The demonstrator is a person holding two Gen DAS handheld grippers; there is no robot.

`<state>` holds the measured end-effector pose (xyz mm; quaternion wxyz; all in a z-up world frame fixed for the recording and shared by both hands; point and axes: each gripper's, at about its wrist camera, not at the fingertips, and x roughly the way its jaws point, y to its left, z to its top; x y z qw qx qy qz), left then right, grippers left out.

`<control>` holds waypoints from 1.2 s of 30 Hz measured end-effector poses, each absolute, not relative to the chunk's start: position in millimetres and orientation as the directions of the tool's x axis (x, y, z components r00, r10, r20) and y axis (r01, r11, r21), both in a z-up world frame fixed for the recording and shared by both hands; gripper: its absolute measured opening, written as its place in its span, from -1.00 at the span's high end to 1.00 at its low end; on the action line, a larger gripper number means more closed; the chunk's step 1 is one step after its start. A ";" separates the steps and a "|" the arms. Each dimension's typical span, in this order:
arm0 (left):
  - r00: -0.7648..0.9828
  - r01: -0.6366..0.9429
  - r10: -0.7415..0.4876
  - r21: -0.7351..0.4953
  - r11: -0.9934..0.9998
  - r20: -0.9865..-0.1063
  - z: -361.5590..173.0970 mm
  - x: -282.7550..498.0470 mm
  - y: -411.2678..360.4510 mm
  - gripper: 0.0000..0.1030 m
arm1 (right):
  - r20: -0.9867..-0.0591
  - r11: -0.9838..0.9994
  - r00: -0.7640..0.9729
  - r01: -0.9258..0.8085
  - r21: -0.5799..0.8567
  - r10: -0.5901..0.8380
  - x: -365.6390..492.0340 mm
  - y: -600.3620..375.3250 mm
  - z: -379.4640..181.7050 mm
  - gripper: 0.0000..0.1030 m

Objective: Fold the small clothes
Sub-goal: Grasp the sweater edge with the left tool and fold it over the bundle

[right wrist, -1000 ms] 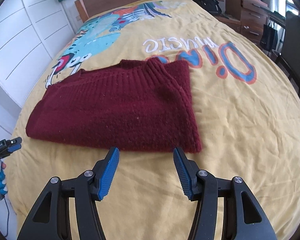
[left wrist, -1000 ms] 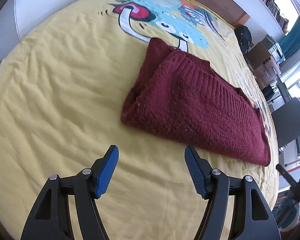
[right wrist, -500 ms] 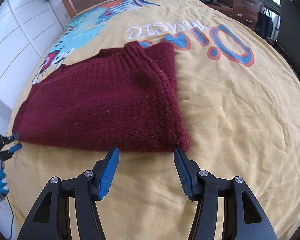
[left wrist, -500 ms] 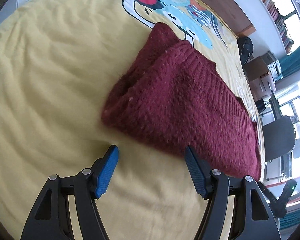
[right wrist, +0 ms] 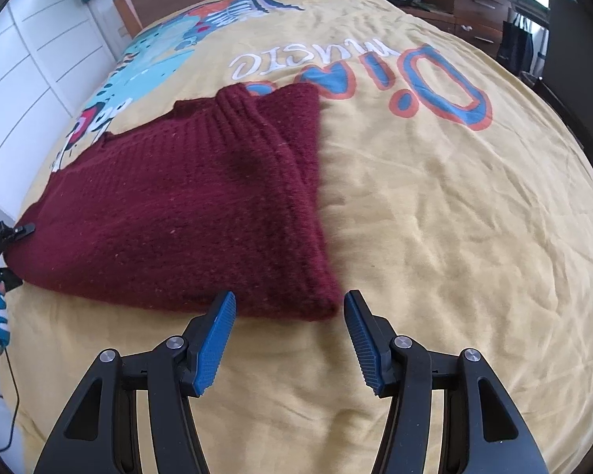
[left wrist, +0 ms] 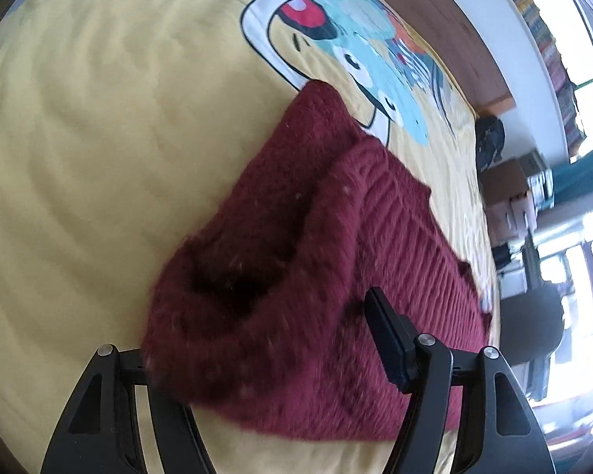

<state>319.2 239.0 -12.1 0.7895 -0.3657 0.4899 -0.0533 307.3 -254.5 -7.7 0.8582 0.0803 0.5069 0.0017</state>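
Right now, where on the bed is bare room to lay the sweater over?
Bare yellow cover lies right of the sweater, below the lettering. The sweater's near edge is crowded: left tongs at one corner, right tongs at the other.

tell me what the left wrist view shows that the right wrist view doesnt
Only the left wrist view shows the sweater's open end up close, a dark hollow between its layers, with the left gripper pushed over that edge so one finger is hidden under the knit, plus the window and bookshelf.

Only the right wrist view shows the right gripper, jaws open just short of the sweater's near corner, the printed lettering, and the white wardrobe.

Both show the maroon sweater folded on the yellow bedspread and its dinosaur print.
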 end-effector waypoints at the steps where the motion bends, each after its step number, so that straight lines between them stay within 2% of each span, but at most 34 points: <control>1: 0.519 -0.282 -0.446 -0.639 0.716 -0.729 -12.9 319.8 241.3 -0.19 | -0.869 0.987 0.487 0.082 0.140 0.083 306.6 -256.7 -7.3 -0.14; 5: 0.529 -0.309 -0.450 -0.657 0.687 -0.720 -12.9 320.0 249.4 0.39 | -0.867 0.985 0.492 0.091 0.144 0.082 303.7 -263.4 -5.1 -0.14; 8: 0.538 -0.335 -0.446 -0.667 0.666 -0.715 -9.5 317.1 256.1 0.63 | -0.863 0.983 0.499 0.097 0.153 0.084 301.1 -269.3 -2.0 -0.14; 11: 0.534 -0.329 -0.416 -0.634 0.700 -0.736 3.4 317.3 248.2 0.68 | -0.855 0.981 0.512 0.106 0.162 0.086 295.6 -276.2 4.3 -0.14; 21: 0.551 -0.320 -0.409 -0.637 0.701 -0.727 43.5 331.2 213.4 0.70 | -0.824 0.970 0.561 0.144 0.194 0.081 276.6 -315.8 27.0 -0.14; 36: 0.542 -0.217 -0.513 -0.700 0.680 -0.666 96.4 363.4 93.0 0.71 | -0.774 0.938 0.633 0.247 0.243 0.033 227.3 -413.3 56.8 -0.14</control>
